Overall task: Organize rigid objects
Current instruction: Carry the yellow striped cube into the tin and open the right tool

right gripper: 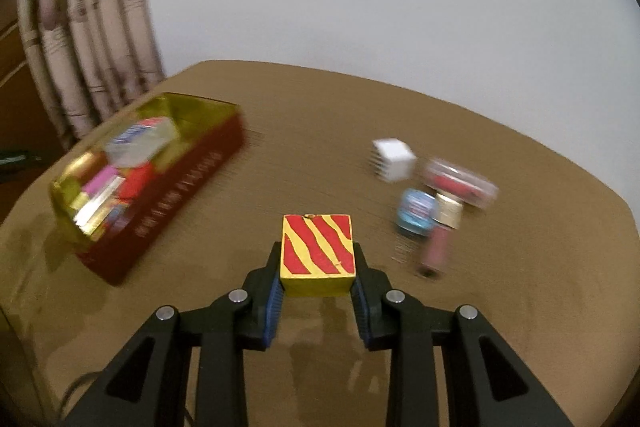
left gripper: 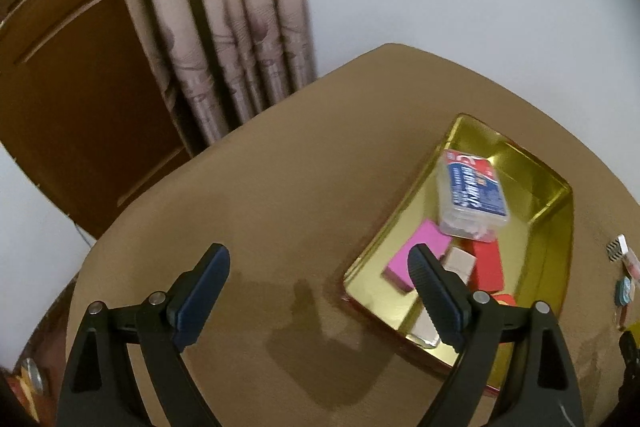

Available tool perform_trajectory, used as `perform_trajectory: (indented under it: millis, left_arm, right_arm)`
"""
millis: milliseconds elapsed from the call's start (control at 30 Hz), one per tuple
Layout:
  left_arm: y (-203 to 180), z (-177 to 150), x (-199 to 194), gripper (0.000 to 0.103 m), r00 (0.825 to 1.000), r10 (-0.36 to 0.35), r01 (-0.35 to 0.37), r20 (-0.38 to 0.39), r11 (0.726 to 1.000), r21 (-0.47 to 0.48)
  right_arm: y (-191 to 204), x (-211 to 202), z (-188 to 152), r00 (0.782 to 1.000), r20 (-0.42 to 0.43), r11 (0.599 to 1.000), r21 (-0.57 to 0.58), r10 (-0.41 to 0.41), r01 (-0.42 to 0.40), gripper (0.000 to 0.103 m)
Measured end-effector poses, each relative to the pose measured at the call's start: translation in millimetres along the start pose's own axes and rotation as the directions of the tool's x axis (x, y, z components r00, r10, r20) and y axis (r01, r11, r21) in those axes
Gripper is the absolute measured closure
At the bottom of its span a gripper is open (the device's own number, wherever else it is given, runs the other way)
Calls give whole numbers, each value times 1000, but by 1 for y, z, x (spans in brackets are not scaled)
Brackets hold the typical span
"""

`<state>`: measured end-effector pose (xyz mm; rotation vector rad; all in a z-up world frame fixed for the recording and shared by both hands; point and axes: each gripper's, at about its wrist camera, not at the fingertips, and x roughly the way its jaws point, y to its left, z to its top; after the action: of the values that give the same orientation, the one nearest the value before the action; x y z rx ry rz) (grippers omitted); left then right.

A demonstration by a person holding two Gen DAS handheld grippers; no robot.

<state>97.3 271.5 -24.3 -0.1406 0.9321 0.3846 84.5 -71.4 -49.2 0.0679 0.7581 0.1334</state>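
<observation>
Evidently stiff, light and wooden-looking, the striped block point(right gripper: 318, 253) sits clamped by its flat sides in the right gripper point(right gripper: 318, 291) above the table point(right gripper: 320, 115), painted faces possibly slick, while the left gripper point(left gripper: 320, 291) gapes empty.

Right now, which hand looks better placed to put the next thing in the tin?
The right: its gripper already holds the striped block beside the tin. The left gripper is open and empty.

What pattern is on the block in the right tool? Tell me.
Red and yellow wavy stripes on the block; right wrist view.
</observation>
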Motion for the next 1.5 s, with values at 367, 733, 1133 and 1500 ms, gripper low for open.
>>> perform_trajectory:
  millis: [367,733,1133,1500]
  left_arm:
    - [19,5,11,14,999,29,-31,-35,997,-71]
    - [31,9,17,14,997,57,-62,-44,991,-114]
    - [32,10,23,14,996,50,-58,-69,991,-121]
    - [27,10,24,14,997,39,-46,-68,994,-98]
  right_arm:
    - [106,4,43,987,24,978,-145,157,-152,73]
    - [154,41,55,987,-45,958,-237,154,-161,73]
    - [161,90,73,993,-84,957,-271,85,-104,73]
    - [162,109,76,995,-94,959,-276,47,-71,73]
